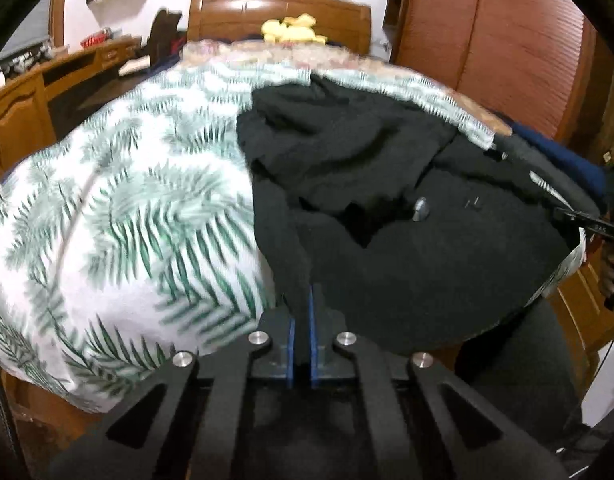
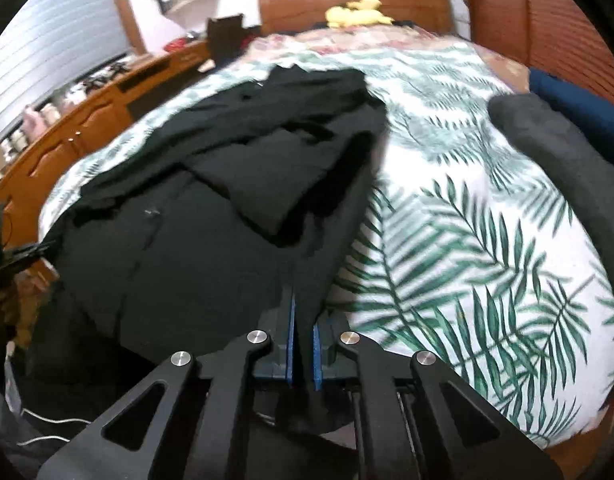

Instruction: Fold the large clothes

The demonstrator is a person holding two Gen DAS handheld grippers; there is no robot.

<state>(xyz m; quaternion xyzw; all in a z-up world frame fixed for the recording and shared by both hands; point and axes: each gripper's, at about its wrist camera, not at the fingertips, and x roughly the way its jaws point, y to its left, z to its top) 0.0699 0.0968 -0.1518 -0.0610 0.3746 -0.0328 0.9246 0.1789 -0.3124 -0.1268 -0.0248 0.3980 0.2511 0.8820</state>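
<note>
A large black garment point(image 1: 387, 208) lies crumpled on the bed's palm-leaf cover point(image 1: 119, 208). Its near hem runs between the blue pads of my left gripper point(image 1: 302, 300), which is shut on the cloth at the garment's left edge. In the right wrist view the same black garment point(image 2: 227, 184) spreads to the left, and my right gripper point(image 2: 303, 312) is shut on its right near edge, a fold of cloth pinched between the pads. The other gripper point(image 2: 15, 256) shows dimly at the far left.
The palm-leaf cover point(image 2: 487, 248) takes up the rest of the bed. A wooden headboard point(image 1: 279, 12) with a yellow plush toy point(image 1: 293, 30) stands at the far end. A wooden desk point(image 1: 47, 92) runs along the left, a wardrobe point(image 1: 499, 32) on the right. A dark grey roll point(image 2: 555, 152) and blue cloth point(image 2: 587, 108) lie at the bed's right edge.
</note>
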